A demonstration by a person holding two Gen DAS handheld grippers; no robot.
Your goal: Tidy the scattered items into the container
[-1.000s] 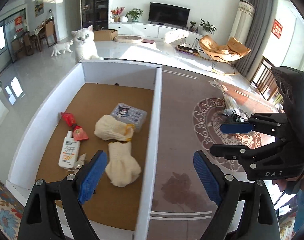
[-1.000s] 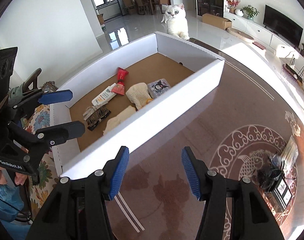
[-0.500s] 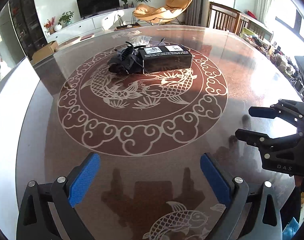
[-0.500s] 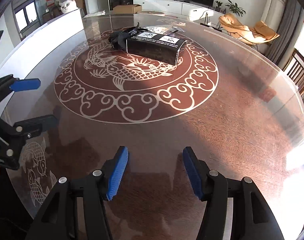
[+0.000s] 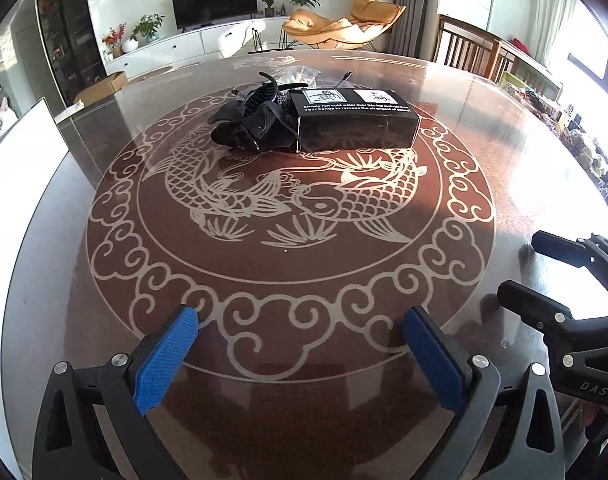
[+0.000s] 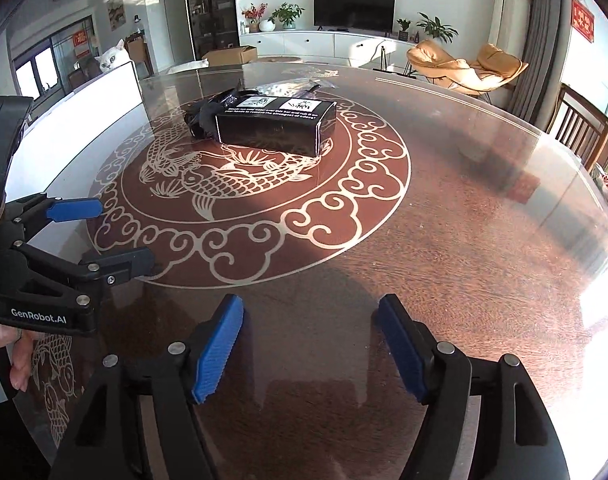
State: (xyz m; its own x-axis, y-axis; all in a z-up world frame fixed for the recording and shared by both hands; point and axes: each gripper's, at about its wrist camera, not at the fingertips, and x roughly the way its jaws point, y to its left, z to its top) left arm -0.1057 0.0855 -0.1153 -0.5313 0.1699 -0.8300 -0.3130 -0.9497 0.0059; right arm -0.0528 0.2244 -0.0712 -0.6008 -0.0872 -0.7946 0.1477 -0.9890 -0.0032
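Box [image 6: 275,125] lies crosswise well ahead of both empty grippers, left [image 5: 300,360] wide apart, right [image 6: 310,354] opening, neither clearly nearer.

The right gripper [image 6: 309,346] hangs over a round glass-topped table [image 6: 444,220] with a koi pattern, its blue-padded jaws opening with nothing between them. Far across the table lies a long black box [image 6: 276,128], touching a black hair claw [image 6: 208,114] at its left end. The left gripper [image 6: 100,236] enters from the left, jaws apart. A white container wall [image 6: 100,96] runs along the table's left side, a white cat [image 6: 111,59] peering over it.
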